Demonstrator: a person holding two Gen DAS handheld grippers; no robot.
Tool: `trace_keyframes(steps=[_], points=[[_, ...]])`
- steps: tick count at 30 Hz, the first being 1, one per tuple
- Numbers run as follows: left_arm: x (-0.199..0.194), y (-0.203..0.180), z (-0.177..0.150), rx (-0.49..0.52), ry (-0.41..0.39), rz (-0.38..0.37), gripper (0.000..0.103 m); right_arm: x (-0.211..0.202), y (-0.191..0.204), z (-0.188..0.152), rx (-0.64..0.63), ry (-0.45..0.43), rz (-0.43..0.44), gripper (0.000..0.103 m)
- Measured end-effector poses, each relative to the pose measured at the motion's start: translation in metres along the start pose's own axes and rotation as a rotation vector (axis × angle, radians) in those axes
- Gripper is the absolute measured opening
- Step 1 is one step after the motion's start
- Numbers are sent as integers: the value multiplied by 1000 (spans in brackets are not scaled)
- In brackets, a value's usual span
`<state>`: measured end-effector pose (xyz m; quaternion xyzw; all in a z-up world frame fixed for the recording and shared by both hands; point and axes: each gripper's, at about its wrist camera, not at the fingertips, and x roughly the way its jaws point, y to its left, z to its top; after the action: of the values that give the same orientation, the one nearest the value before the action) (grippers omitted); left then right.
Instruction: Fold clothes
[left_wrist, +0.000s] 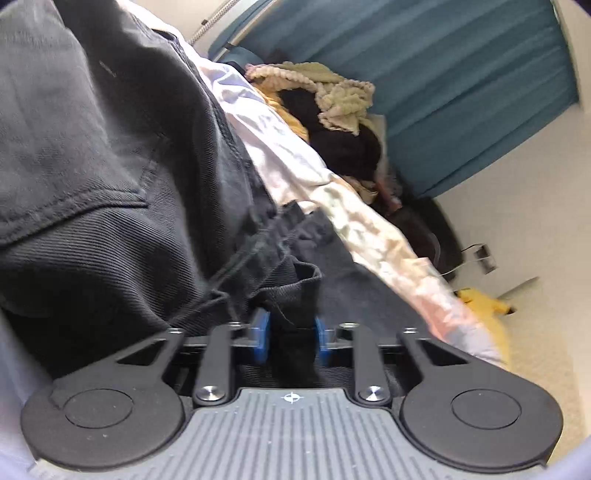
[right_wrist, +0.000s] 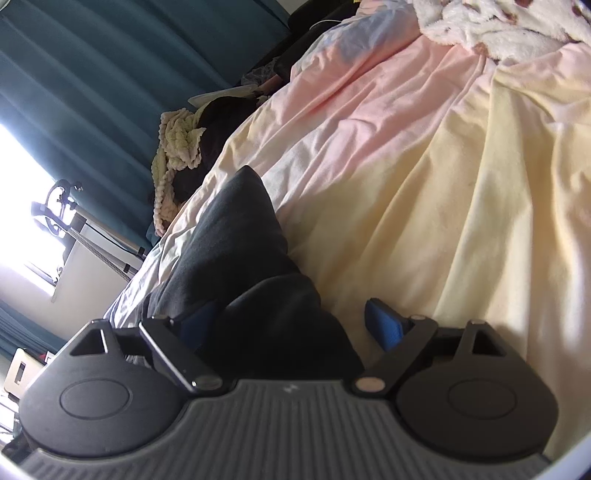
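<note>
Left wrist view: left gripper pinches the dark jeans by a small edge; it could slip; right gripper gapes around cloth, not squeezing.

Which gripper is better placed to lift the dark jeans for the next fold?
Left. The left gripper already pinches an edge of the dark jeans; the right gripper stands open with cloth merely between its fingers.

Black jeans, teal curtain
</note>
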<state>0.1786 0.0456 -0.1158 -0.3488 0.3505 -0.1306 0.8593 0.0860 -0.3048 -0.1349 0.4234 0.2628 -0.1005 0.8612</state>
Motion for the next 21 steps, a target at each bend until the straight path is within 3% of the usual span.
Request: trace_keyframes(steps=[4,8,11,15,18,21], points=[[-20,-10,-3,10,-75,-53,20,-1,0,0,-18,-4,-1,89],[-57,-22,-5,7,-150,-161,20,-6,-2,3,-12,-9,24,89],[-66,-20,-17,35,-112,-107,20,-14,-1,5,-18,-31,57,89],[-37,5,-25,85,7,76,20,-26,3,7,-39,-92,109,89],[-30,18,-27,38,25,78,20,-30,5,10,-58,-122,171,93],[-34,14,-28,59,15,73,20,-19,4,8,-75,-82,164,94]])
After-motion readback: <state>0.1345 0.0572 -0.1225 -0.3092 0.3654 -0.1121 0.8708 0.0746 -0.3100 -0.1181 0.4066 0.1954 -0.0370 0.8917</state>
